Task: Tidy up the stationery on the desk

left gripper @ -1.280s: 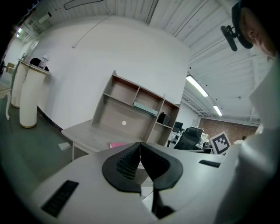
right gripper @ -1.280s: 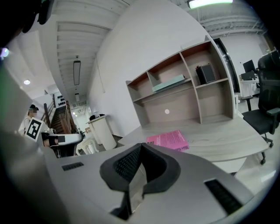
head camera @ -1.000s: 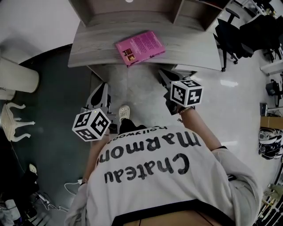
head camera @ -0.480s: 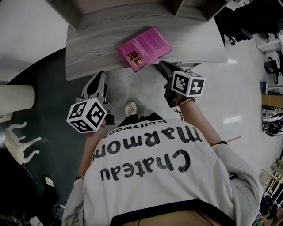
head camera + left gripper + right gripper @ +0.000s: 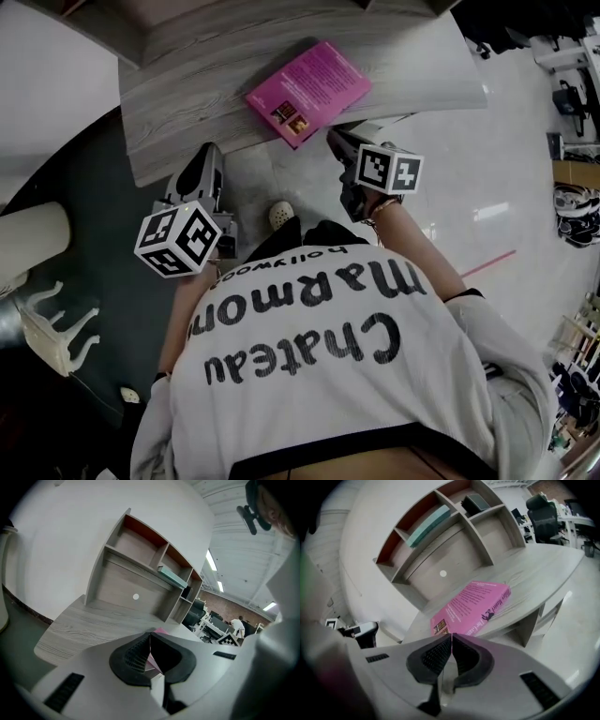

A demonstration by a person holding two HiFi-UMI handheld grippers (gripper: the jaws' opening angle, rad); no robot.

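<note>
Squarely faces the grey wood-grain desk (image 5: 187,112), a claw in each hand. Holds the left claw (image 5: 150,634) low by the desk's near edge, jaws pressed together at the tips, nothing pinched; lets only a pink sliver show through the small gap behind the pads. Holds the right claw (image 5: 452,636) the same way, pressed together and empty, tips aimed at the pink book (image 5: 474,605), near its closest corner but apart from it. Finds that book lying flat on the desk, cover side up, skewed to the front edge and close to it. Looks past it to a shelf unit (image 5: 136,573) standing along the back of the desk, with a teal item (image 5: 427,526) lying in one upper compartment and a dark object (image 5: 474,501) in the compartment beside it. Takes in, from the head view, a white shoe (image 5: 279,216) on the floor between the two claws and a pale shirt (image 5: 319,375) with dark lettering across the lower half.
</note>
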